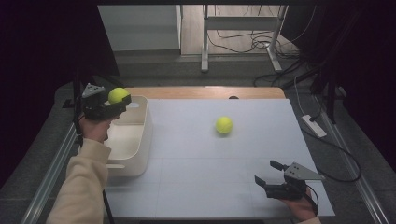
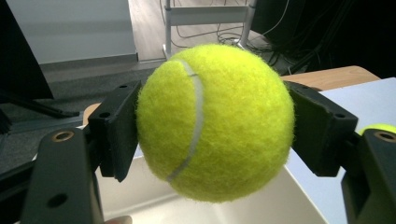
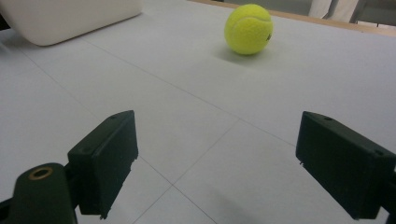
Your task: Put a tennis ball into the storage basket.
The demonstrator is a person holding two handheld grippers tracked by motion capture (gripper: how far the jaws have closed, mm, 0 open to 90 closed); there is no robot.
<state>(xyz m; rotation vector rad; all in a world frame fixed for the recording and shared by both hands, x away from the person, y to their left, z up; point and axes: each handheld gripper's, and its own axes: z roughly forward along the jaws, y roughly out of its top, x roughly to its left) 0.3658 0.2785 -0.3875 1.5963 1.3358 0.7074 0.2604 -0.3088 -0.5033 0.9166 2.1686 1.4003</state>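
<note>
Overhead, held ball (image 1: 118,95) above bin (image 1: 140,154), left gripper view shows pads (image 2: 119,128) pressing.

The held tennis ball (image 2: 215,123) is fuzzy yellow felt, its seam a smooth pale strip. A second ball (image 1: 224,125), at twelve o'clock from the right gripper (image 1: 270,173), looks equally napped. Both grippers — the left gripper (image 1: 117,103) too — are matt black plastic with brass-coloured rivets. The bin (image 1: 140,140) is smooth cream plastic, faintly glossy. The table top (image 1: 210,177) is matt white — its far edge bare wood.
</note>
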